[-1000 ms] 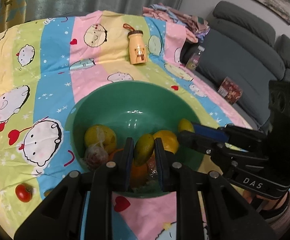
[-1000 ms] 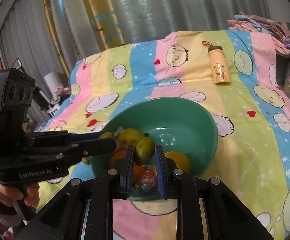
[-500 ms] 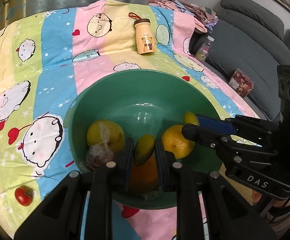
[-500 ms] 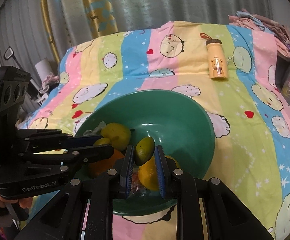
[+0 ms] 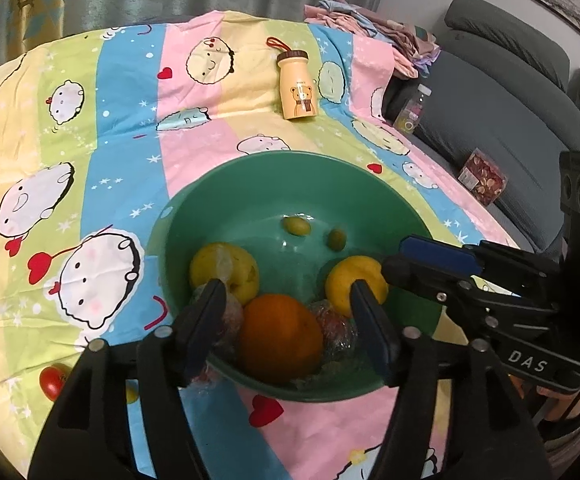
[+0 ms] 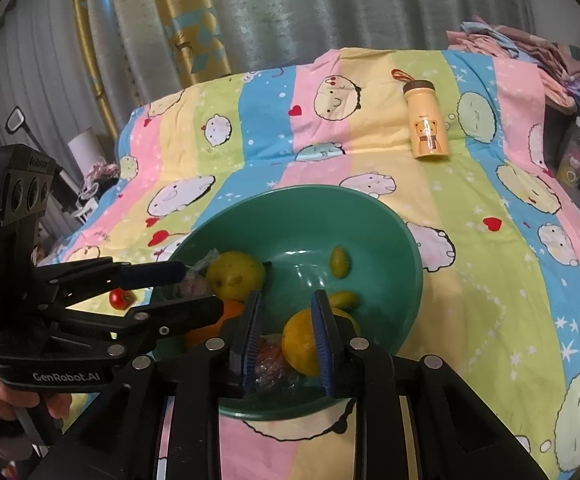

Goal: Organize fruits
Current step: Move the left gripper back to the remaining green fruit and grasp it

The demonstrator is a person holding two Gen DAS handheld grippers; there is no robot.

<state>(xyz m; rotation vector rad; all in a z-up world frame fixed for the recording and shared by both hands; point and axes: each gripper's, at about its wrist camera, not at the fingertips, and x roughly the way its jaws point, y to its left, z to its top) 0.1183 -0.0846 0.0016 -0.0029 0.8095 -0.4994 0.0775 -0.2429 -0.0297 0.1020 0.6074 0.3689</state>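
A green bowl (image 5: 370, 184) (image 6: 390, 232) on the striped cloth holds an orange (image 5: 280, 338), two yellow fruits (image 5: 224, 270) (image 5: 354, 280), wrapped fruits (image 5: 334, 328) and two small green fruits (image 5: 296, 225) (image 5: 336, 239), which also show in the right wrist view (image 6: 339, 262) (image 6: 344, 300). My left gripper (image 5: 286, 288) (image 6: 200, 288) hangs over the bowl's near side, its jaws opening wide with nothing between the pads. My right gripper (image 6: 287, 296) (image 5: 398, 258) is beside it over the bowl, jaws opening, nothing gripped; a yellow fruit (image 6: 302, 344) lies below the gap.
A red tomato (image 5: 52, 380) (image 6: 120, 299) lies on the cloth left of the bowl. A yellow bear bottle (image 5: 296, 86) (image 6: 426, 124) lies beyond it. A grey sofa (image 5: 510, 120) with a packet (image 5: 484, 178) stands to the right; folded clothes (image 5: 370, 28) are at the back.
Both grippers were shut on small green fruits; now both have opened and the two fruits lie at the bottom of the bowl. The left jaws opened much wider than the right.
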